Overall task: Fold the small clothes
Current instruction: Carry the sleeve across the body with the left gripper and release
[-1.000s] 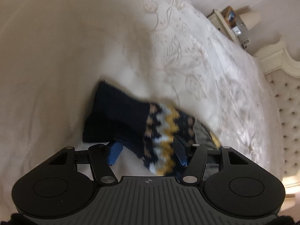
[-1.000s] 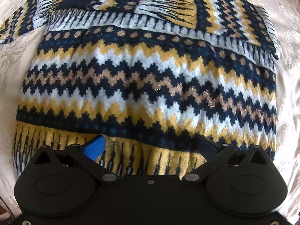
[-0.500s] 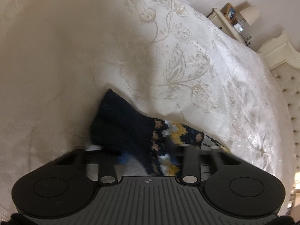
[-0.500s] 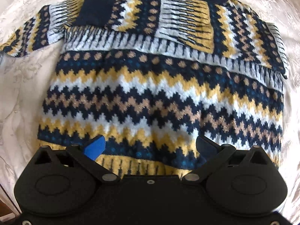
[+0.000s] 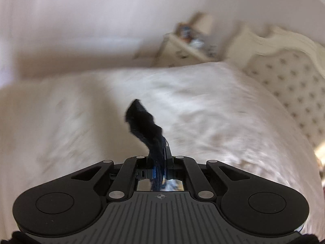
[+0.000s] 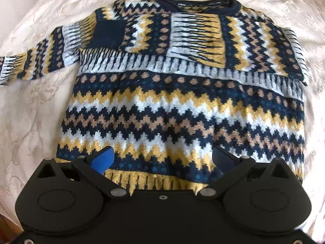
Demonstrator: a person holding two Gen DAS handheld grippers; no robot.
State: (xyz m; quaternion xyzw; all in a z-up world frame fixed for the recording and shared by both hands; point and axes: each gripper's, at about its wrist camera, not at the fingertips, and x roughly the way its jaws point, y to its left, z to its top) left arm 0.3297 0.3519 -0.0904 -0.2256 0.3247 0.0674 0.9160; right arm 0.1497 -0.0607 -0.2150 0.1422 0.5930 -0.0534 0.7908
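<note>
A cream embroidered bedspread (image 6: 30,122) covers the bed, with a tufted headboard (image 5: 288,77) and blurred nightstand (image 5: 178,50) beyond; no writing is legible. The patterned sweater (image 6: 182,105) lies flat mid-bed. The left gripper (image 5: 160,158) pinches its dark cuff (image 5: 142,122); the right gripper (image 6: 162,158) hovers agape at the hem.
</note>
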